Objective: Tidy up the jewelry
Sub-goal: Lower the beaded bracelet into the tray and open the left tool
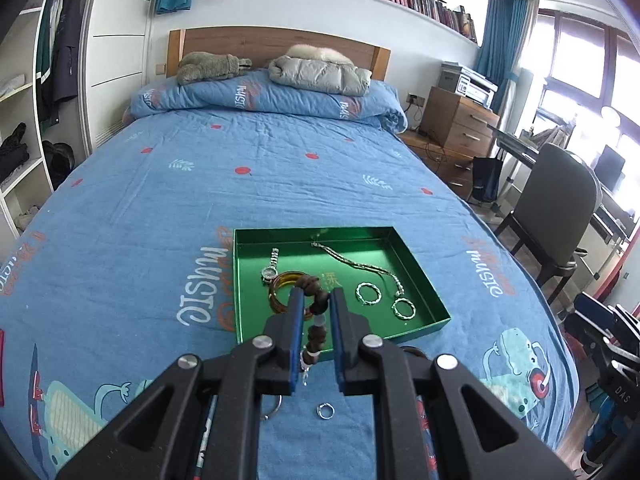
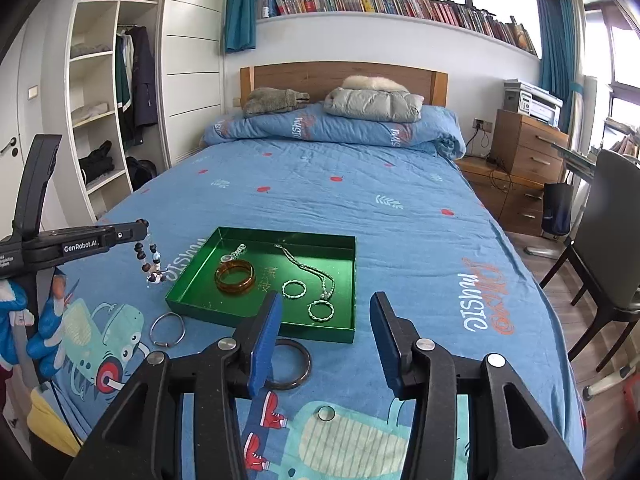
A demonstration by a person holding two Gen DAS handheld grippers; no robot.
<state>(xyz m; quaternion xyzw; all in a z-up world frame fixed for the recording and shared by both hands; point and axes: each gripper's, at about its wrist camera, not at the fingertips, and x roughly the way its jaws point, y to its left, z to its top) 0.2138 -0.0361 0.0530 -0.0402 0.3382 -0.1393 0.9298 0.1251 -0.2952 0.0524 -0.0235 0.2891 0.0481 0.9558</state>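
A green tray lies on the blue bed and holds a watch, an amber bangle, a silver chain and two silver rings. My left gripper is shut on a brown bead bracelet that hangs above the bed just left of the tray; it also shows in the right wrist view. My right gripper is open and empty, in front of the tray. A dark bangle, a silver bangle and a small ring lie on the bed.
Pillows, a folded jacket and a wooden headboard are at the far end of the bed. A chair and a drawer unit stand to the right. A wardrobe with open shelves stands to the left.
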